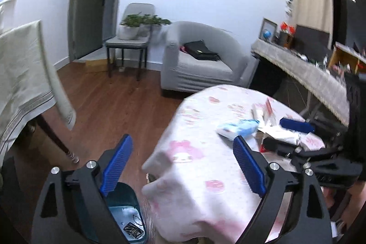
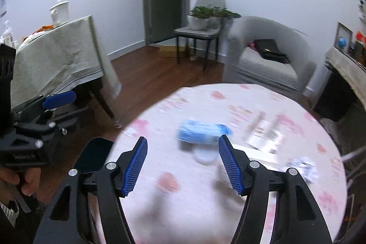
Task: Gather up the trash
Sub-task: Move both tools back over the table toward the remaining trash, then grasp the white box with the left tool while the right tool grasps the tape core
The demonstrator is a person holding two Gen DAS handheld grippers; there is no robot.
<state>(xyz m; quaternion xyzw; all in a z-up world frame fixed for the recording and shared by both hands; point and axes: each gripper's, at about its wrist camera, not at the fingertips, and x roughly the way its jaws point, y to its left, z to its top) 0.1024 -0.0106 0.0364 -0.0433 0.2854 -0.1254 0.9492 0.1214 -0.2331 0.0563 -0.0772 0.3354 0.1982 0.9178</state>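
Note:
A round table with a pink-patterned cloth carries trash: a blue and white wrapper, a small clear lid, white paper packaging and a crumpled blue-white scrap. My right gripper is open and empty above the table, just short of the wrapper. My left gripper is open and empty at the table's left edge, above a teal bin holding some scraps. The wrapper shows in the left wrist view, as does the right gripper.
A table with a beige cloth stands left. A grey armchair with a black bag and a chair with potted plants stand behind. A cluttered sideboard is at the right. The floor is brown wood.

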